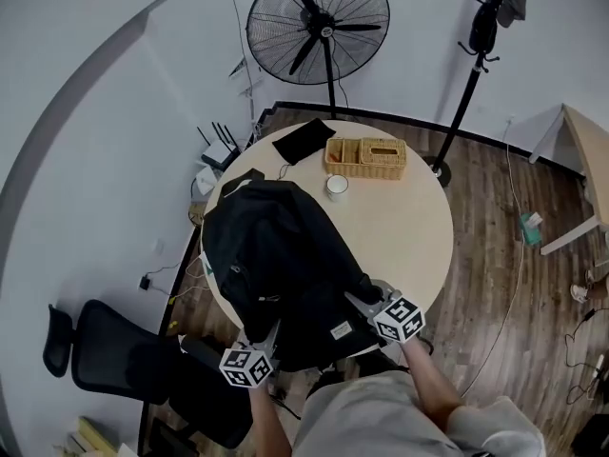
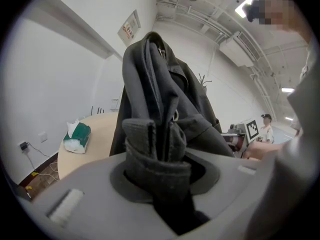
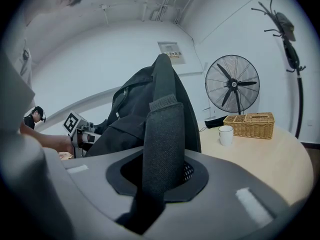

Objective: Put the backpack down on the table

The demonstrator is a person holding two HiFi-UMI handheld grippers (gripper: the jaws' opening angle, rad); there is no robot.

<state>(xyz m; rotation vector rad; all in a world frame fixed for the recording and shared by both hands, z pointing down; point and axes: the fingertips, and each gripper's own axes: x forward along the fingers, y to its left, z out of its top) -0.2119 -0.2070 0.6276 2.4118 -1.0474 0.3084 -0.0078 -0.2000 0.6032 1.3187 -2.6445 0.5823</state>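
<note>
Item 1, black backpack [image 1: 276, 255]: I log it over the round surface [image 1: 419, 227], on the side nearer me and left of the wicker basket [image 1: 366, 157]. Its long axis runs on a diagonal, from the near edge by my grippers away toward the far left rim. In both gripper views the bulk stands tall ahead of the jaws. I cannot tell whether its underside rests fully on the surface

Item 2, left gripper [image 2: 160, 149]: jaws clamped on a folded bunch of the backpack's dark fabric [image 2: 155, 139], at the near-left corner of the bag

Item 3, right gripper [image 3: 162, 149]: jaws clamped on a padded shoulder strap [image 3: 162, 129], which runs up from them toward the pack's top; this gripper sits on the bag's near end closest to the basket side

Item 4, white mug [image 1: 337, 187]: just in front of the basket, between it and the backpack

Item 5, flat black pad [image 1: 303, 141]: left of the basket

Item 6, standing fan [image 1: 319, 27]: on the floor beyond the basket
</note>
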